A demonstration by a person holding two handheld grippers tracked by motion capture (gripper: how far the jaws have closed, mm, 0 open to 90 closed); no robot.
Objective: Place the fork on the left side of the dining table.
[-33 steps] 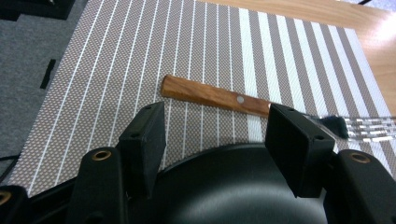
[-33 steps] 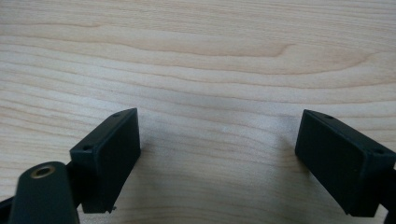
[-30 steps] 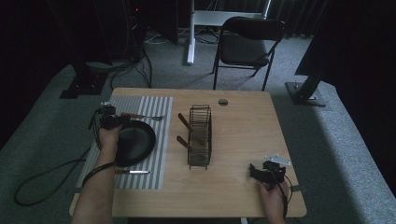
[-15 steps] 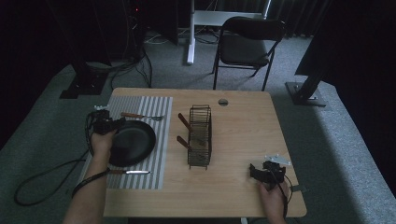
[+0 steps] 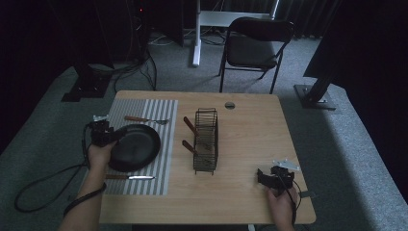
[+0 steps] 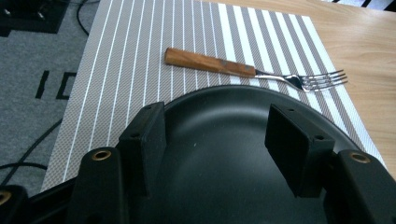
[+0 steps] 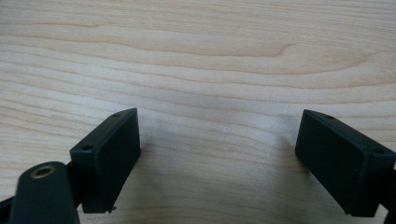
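A black plate (image 5: 137, 147) lies on the striped placemat (image 5: 144, 108) at the table's left. My left gripper (image 5: 114, 136) is at the plate's left rim, jaws open. In the left gripper view the plate (image 6: 224, 158) spreads under and between the spread jaws of the left gripper (image 6: 217, 116), with nothing clamped. Beyond the plate lies a wooden-handled fork (image 6: 252, 72), at the mat's far side (image 5: 144, 119). My right gripper (image 5: 263, 176) rests near the table's front right, open over bare wood (image 7: 219, 135).
A wooden-handled knife (image 5: 130, 177) lies on the mat in front of the plate. A black wire rack (image 5: 206, 140) stands mid-table with two wooden handles (image 5: 190, 126) sticking out to its left. A folding chair (image 5: 257, 43) stands beyond the table. A cable (image 5: 43, 185) trails off the left edge.
My left gripper has drifted a little left and toward the person, along the plate's left rim. The right gripper has not moved.
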